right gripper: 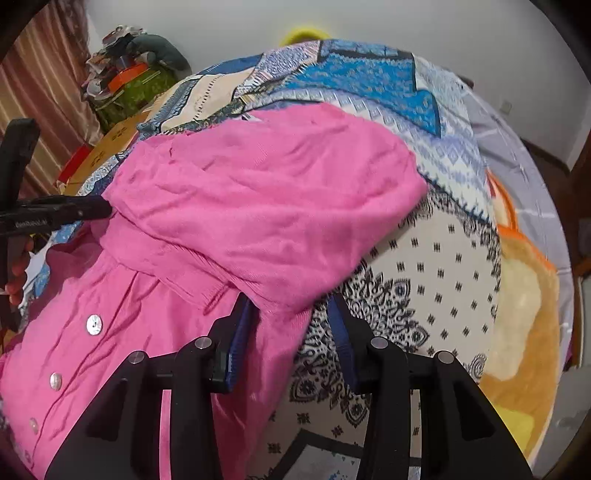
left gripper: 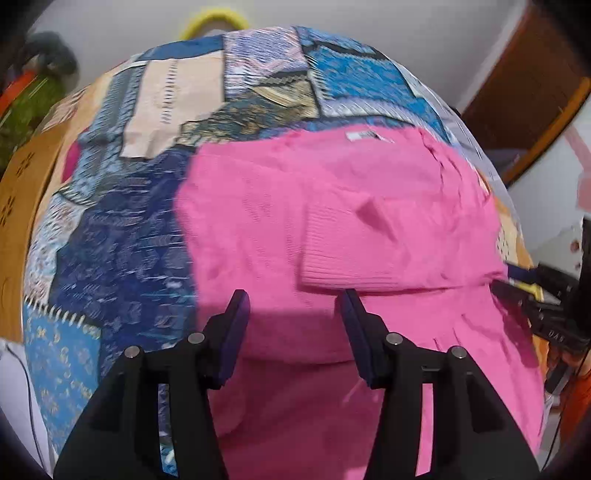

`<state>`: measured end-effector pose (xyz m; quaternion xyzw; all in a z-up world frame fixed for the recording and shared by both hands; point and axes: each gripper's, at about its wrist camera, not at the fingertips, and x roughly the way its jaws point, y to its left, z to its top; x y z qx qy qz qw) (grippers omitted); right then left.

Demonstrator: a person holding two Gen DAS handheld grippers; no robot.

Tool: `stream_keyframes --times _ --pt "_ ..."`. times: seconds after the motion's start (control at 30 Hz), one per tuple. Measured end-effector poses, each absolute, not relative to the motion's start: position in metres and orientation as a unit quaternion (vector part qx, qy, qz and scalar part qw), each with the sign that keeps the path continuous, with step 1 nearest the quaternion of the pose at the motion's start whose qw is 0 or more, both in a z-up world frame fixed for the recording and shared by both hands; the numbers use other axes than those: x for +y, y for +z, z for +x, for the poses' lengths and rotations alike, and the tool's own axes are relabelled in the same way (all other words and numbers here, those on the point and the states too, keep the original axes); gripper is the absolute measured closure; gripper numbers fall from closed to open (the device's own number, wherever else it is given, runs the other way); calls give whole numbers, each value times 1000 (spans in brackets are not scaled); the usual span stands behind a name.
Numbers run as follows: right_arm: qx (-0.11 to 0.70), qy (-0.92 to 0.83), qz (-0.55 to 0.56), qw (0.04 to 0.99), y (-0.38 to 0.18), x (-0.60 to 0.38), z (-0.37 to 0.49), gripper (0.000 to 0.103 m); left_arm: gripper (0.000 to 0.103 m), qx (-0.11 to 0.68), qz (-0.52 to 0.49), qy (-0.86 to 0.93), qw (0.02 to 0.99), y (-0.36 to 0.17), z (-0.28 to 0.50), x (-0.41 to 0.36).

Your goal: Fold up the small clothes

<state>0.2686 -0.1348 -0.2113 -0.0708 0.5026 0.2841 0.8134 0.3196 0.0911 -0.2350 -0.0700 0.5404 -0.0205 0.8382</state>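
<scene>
A pink knitted cardigan [left gripper: 332,206] lies on a patchwork bedspread [left gripper: 122,229], partly folded, with a ribbed cuff [left gripper: 369,251] laid across its middle. My left gripper [left gripper: 293,299] is open just above the pink fabric, near the cuff. In the right wrist view the cardigan [right gripper: 258,206] shows its button row [right gripper: 94,325] at lower left and a folded-over part on top. My right gripper [right gripper: 290,306] is open at the cardigan's right edge, with the fabric edge between the jaws. The left gripper [right gripper: 92,208] shows at the left, its tips against the fold.
A wooden board [left gripper: 22,206] borders the bed at left. Cluttered boxes and bags [right gripper: 125,74] stand at the far left corner. A yellow ring [left gripper: 214,22] sits behind the bed. An orange and grey blanket [right gripper: 524,280] covers the right side.
</scene>
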Motion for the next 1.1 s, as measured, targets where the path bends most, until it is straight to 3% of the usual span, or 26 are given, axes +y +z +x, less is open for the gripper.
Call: stream_keyframes --times 0.1,0.23,0.33,0.37,0.5,0.87,1.1 --pt "488 284 -92 820 -209 -128 268 65 52 541 -37 -28 840 -240 327 76" --pt "473 286 -123 824 -208 -118 266 86 52 532 -18 -36 846 -237 336 66" --pt "462 291 -130 828 -205 -116 266 94 66 525 -1 -43 850 -233 343 58" --pt "456 292 -126 831 -202 -116 265 94 75 522 3 -46 852 -231 345 56" --pt "449 297 -92 838 -191 -125 267 96 92 511 -7 -62 857 -221 350 52" --pt "481 310 -33 819 -187 -143 269 96 96 498 -111 -91 855 -183 339 81" --pt "513 309 -29 800 -198 -137 263 95 99 508 -122 -63 850 -177 323 105"
